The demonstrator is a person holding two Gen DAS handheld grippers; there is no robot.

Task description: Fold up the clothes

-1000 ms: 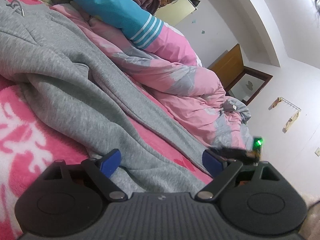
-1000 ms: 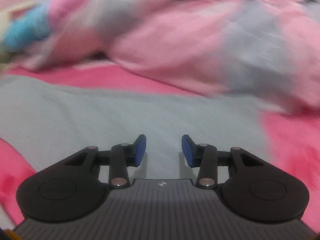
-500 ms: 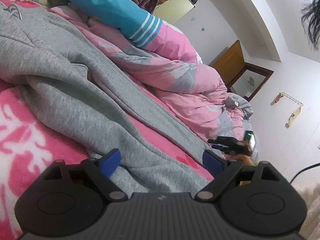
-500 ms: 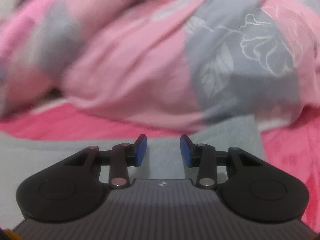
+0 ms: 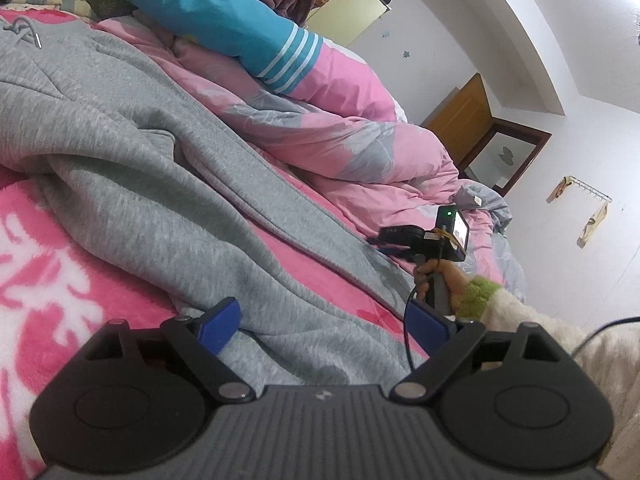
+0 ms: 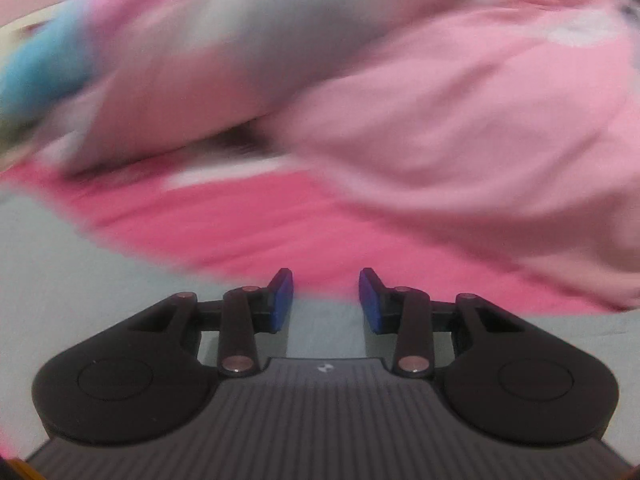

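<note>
Beyond right hand-held gripper point(image 6: 326, 300), quilt point(image 6: 440, 120) blurred — edges unreadable

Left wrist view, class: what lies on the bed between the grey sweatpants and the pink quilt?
A strip of bare pink blanket runs between the grey sweatpants and the pink quilt; nothing rests on it. The left wrist view shows this.

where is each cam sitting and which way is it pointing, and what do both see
Left wrist: on the left gripper, low over the bed, looking along the grey hoodie to the quilt; its own open fingers, plus the right gripper in a hand with a green cuff.
Right wrist: on the right gripper, tilted down at the hoodie's edge, blurred; only its own fingers, apart, nothing between.
Shared: hoodie, pink blanket, quilt.
</note>
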